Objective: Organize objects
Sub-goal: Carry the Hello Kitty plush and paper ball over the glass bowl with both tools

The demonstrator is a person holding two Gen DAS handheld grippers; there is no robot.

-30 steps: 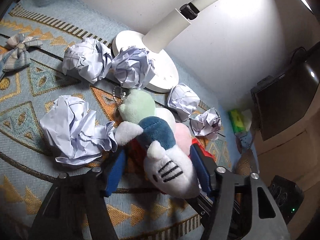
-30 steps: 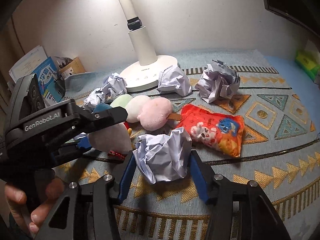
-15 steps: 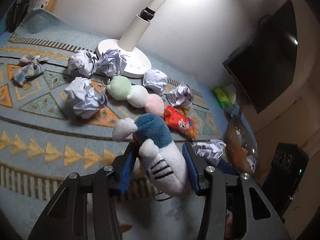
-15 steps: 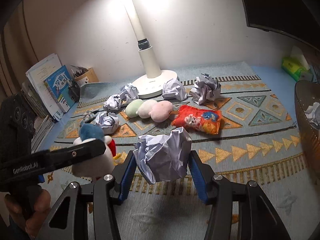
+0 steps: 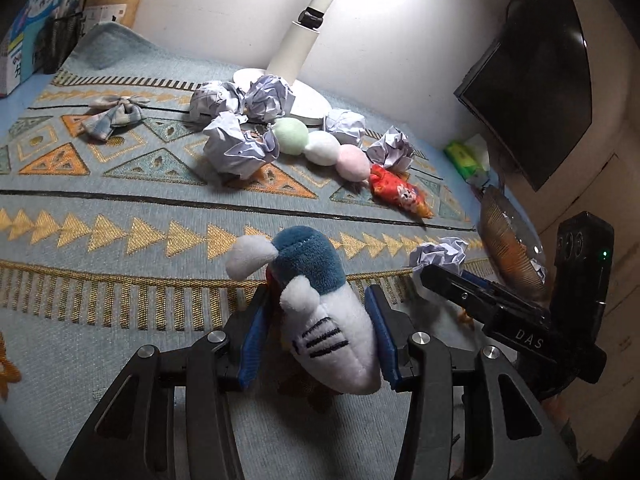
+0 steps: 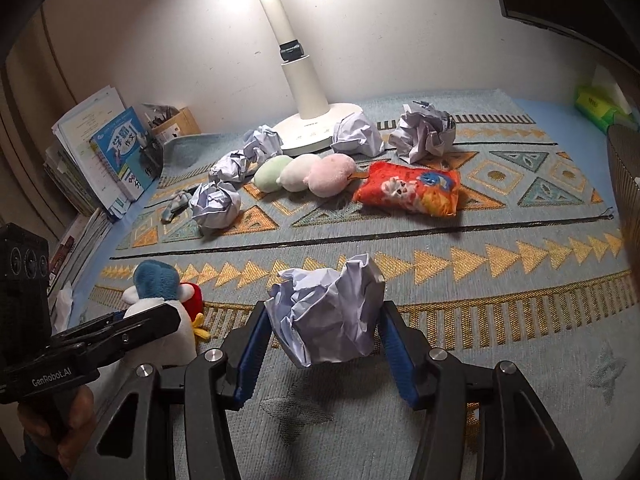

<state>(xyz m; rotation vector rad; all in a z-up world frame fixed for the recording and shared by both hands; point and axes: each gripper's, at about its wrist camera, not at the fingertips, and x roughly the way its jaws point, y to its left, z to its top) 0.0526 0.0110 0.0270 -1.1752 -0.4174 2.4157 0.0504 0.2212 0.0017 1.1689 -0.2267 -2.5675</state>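
My left gripper (image 5: 318,320) is shut on a blue and white plush toy (image 5: 320,304) and holds it above the near edge of the patterned mat (image 5: 120,208). My right gripper (image 6: 324,324) is shut on a crumpled paper ball (image 6: 326,316), also lifted above the mat (image 6: 500,280). The plush toy shows at the left of the right wrist view (image 6: 160,296). The paper ball shows at the right of the left wrist view (image 5: 440,254). On the mat lie several paper balls (image 5: 236,146), a three-ball plush (image 5: 320,148) and a red snack bag (image 6: 408,192).
A white lamp base (image 6: 316,128) stands at the back by the wall. A mesh bin (image 5: 508,244) with paper in it stands off the mat's right edge. Books (image 6: 108,152) and a pen holder are at the left. A checked bow (image 5: 114,114) lies at the far left.
Both grippers have drawn back and up from the pile toward the mat's near edge, each still holding its object. The view now takes in more of the mat.
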